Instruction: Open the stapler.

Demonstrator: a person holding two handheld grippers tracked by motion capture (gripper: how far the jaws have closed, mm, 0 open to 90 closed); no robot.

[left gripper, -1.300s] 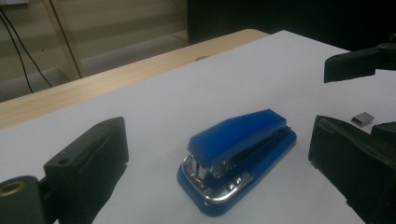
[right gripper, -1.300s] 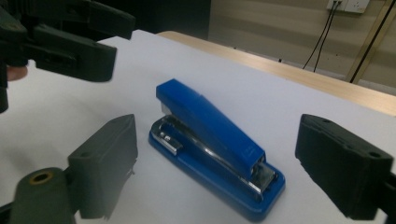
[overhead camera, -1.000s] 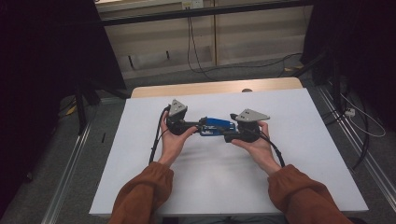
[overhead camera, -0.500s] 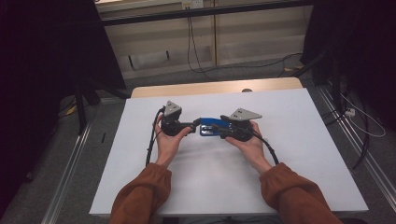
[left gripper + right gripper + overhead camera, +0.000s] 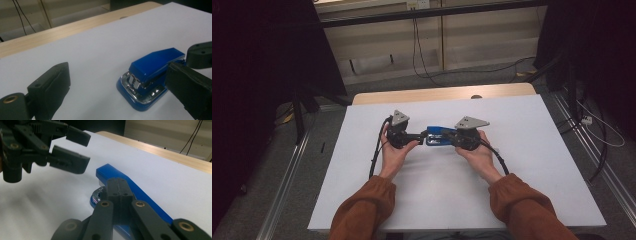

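- Table (image 5: 362,200) first: a wide white sheet covers it, with a strip of bare pale wood showing along the far edge, and the things in hand sit near its middle.
- Sleeves of rust-brown cloth (image 5: 362,215) come in from the bottom of the high view, one forearm on each side, the hands meeting toward the centre.
- Left hand-held gripper (image 5: 419,135) — held level and pointing toward the other one. Its jaws stand wide apart with nothing between them; in its own view one black pad (image 5: 50,87) is well to the left, and the other overlaps the stapler's side, though whether it touches I cannot tell.
- Right hand-held gripper (image 5: 443,137) — pointing back at the left one, with a grey three-cornered plate on top. Its jaws have just been closing and now stand pressed together, pad against pad, in the right gripper view (image 5: 119,192). They seem to lie over the stapler's top rather than around it, though the angle there is poor.
- Blue stapler (image 5: 152,75), smallest of all: it lies flat on the white sheet between the two grippers, its chrome mouth (image 5: 133,83) turned toward the left one.
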